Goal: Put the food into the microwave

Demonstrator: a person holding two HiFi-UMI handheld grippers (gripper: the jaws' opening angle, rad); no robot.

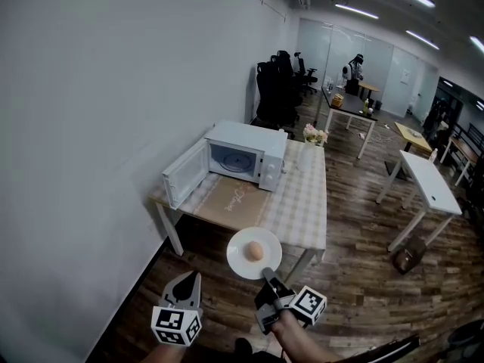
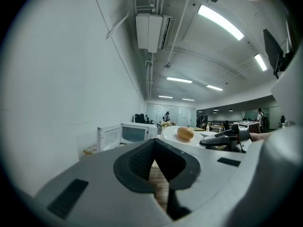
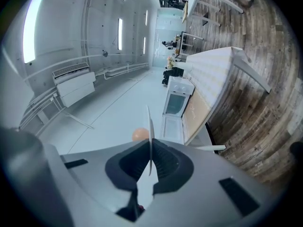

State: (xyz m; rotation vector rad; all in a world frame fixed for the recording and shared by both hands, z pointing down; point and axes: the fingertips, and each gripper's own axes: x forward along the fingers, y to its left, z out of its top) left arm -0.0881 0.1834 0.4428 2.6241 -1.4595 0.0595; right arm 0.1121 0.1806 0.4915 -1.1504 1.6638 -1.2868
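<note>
A round tan piece of food (image 1: 255, 251) lies on a white plate (image 1: 243, 265). My right gripper (image 1: 267, 272) is shut on the plate's near rim and holds it level above the floor, short of the table (image 1: 302, 203). In the right gripper view the plate (image 3: 149, 122) stands edge-on between the jaws of my right gripper (image 3: 150, 145), with the food (image 3: 140, 134) beside it. The white microwave (image 1: 246, 153) sits on the table with its door (image 1: 185, 174) swung open to the left. My left gripper (image 1: 189, 282) hangs left of the plate, shut and empty (image 2: 154, 143).
The table stands against a white wall at the left and bears a small flower bunch (image 1: 314, 134) at its far end. Black office chairs (image 1: 276, 89) stand behind it. White desks (image 1: 431, 184) and a brown bag (image 1: 408, 259) are on the wood floor at the right. A person (image 1: 354, 66) is far back.
</note>
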